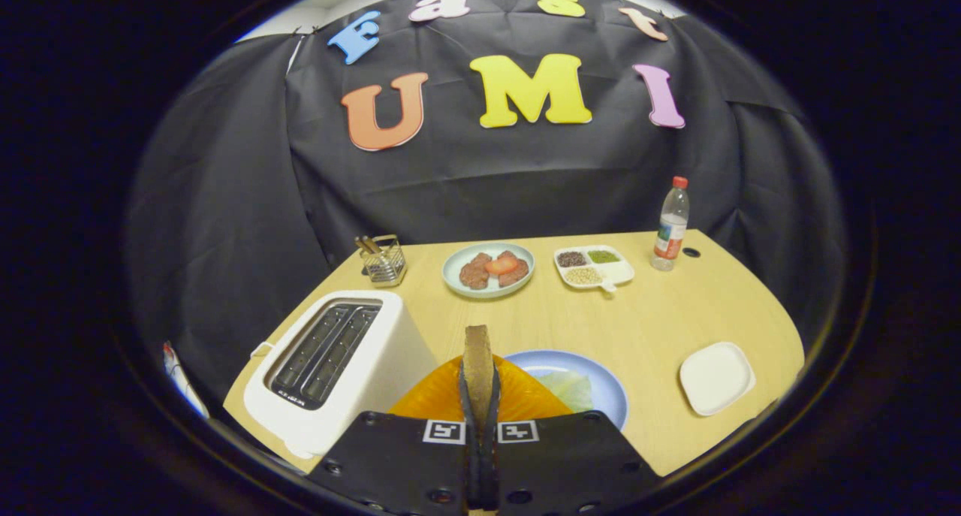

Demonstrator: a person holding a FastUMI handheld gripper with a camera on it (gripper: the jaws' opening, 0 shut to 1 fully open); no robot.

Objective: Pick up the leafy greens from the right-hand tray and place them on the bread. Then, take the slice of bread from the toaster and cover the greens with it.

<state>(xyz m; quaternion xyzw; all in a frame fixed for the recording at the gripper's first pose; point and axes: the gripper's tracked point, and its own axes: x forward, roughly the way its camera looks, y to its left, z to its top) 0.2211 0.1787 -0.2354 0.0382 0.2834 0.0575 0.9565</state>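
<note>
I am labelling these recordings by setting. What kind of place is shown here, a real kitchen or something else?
Probably a staged recording booth, not a real kitchen: black cloth hangs behind a wooden table set with a toaster and food plates. The gripper is shut on a bread slice.

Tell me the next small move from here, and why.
Probably lower the bread slice onto the greens on the blue plate. The gripper is shut on the slice, held upright above the plate; the toaster slots look empty and the right-hand white tray is bare.
</note>
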